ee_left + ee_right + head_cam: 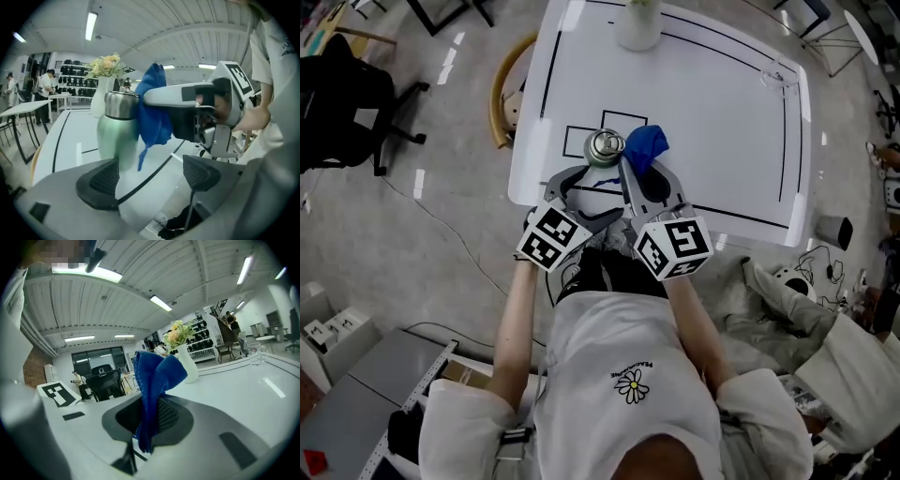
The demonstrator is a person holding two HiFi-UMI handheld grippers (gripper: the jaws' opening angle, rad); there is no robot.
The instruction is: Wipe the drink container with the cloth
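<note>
A pale green drink bottle [605, 147] with a steel cap stands upright near the front edge of the white table [712, 122]. In the left gripper view the bottle [114, 129] rises just beyond the left pad. My left gripper [150, 176] is open, with nothing between its pads; it sits just in front of the bottle [577, 185]. My right gripper [635, 171] is shut on a blue cloth [645, 144] and holds it up against the bottle's right side. The cloth [152, 380] stands pinched between the jaws of the right gripper [149, 417]. The cloth [152, 108] touches the bottle's cap and shoulder.
A white vase [638, 23] with flowers stands at the table's far edge, and a clear glass [773, 77] at the far right. Black lines mark the tabletop. A wooden chair [508, 94] and a black office chair [347, 94] stand to the left.
</note>
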